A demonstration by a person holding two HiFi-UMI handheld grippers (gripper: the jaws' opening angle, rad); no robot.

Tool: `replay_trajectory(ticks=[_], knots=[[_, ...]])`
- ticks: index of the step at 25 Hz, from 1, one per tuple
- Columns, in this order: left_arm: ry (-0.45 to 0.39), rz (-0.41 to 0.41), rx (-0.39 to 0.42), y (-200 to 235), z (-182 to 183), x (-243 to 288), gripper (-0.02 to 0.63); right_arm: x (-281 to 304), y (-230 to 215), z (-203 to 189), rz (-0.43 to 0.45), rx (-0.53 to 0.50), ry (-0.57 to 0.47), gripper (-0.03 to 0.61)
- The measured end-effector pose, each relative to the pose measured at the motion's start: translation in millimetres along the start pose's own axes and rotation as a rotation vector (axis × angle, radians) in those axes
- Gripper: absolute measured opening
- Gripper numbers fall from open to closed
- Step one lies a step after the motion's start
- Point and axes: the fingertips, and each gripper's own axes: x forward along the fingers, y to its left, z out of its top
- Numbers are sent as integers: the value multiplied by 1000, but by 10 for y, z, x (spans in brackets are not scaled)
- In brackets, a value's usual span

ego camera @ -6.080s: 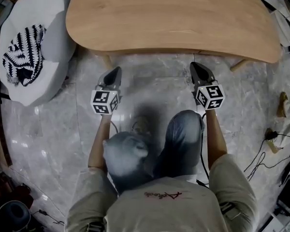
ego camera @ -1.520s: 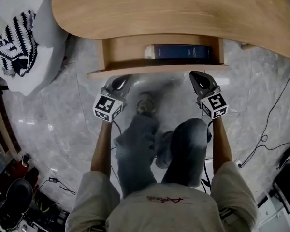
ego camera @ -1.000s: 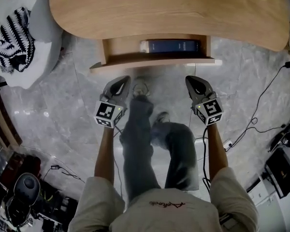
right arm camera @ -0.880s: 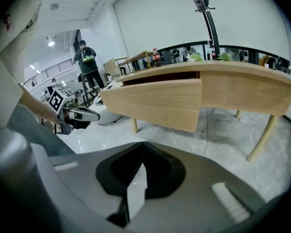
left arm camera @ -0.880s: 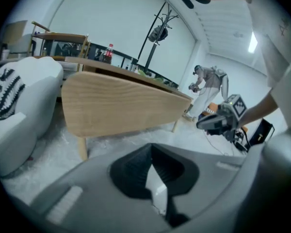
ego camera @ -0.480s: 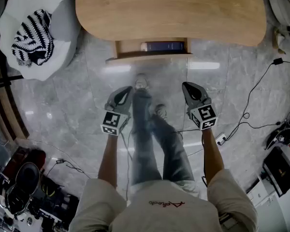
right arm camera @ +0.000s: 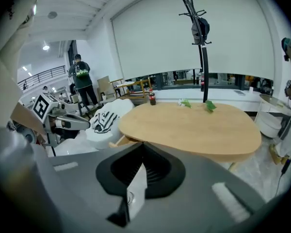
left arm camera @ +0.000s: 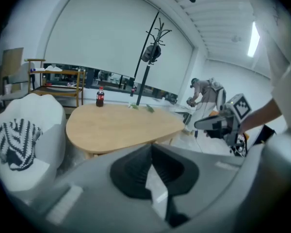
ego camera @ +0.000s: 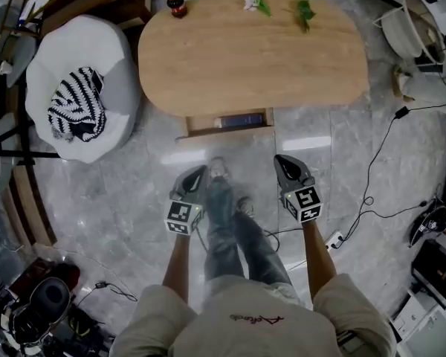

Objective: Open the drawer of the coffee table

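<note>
Fingers (left arm camera: 132, 173) together: two grippers (ego camera: 200, 172) (ego camera: 281, 160), one drawer (ego camera: 208, 133)

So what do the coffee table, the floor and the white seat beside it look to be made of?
Coffee table: light wood or veneer, matte, with visible grain. Floor: grey marble or marble-look tile, polished, going by veining, joints and glare. White seat: soft fabric, probably a beanbag, from its rounded, dented shape.
</note>
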Motion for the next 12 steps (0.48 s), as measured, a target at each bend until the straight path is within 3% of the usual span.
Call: replay_trajectory(ticks=[12], knots=[[-137, 26, 87, -106, 1701, -490, 0, -597, 87, 1672, -71, -15, -161, 3]])
